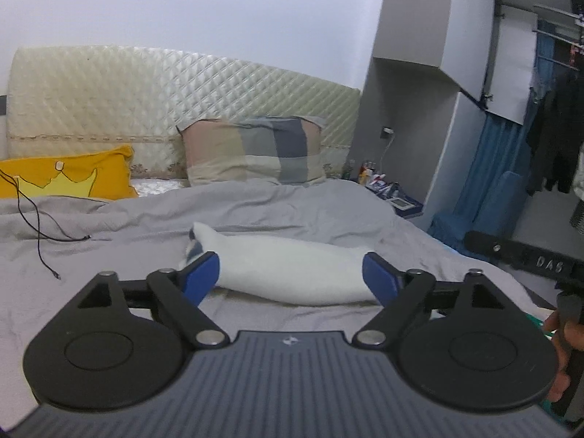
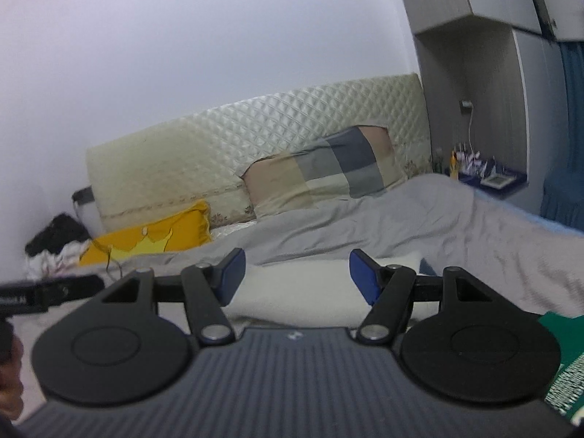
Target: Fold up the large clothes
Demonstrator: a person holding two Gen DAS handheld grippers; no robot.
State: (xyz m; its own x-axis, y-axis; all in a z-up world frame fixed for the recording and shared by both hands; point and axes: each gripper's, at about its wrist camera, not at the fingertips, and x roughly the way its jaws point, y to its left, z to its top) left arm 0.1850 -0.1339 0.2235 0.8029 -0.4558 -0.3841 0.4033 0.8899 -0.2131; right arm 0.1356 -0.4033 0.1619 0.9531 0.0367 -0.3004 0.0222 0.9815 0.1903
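A folded white garment [image 1: 288,270] lies as a long bundle on the grey bedspread [image 1: 292,208], with a bit of plaid cloth showing at its left end. My left gripper [image 1: 292,273] hangs in the air in front of it, jaws wide apart and empty. In the right wrist view the same white garment [image 2: 295,288] lies beyond my right gripper [image 2: 297,273], whose blue fingers also stand apart with nothing between them. Neither gripper touches the cloth. The right gripper's black body [image 1: 518,255] shows at the left view's right edge.
A plaid pillow [image 1: 255,149] and a yellow pillow [image 1: 69,175] lean on the quilted headboard [image 1: 146,98]. A black cable [image 1: 40,233] trails over the bed's left side. A cluttered bedside shelf [image 1: 387,189], grey wardrobe and hanging clothes [image 1: 554,138] stand at the right. A green item [image 2: 562,365] lies near right.
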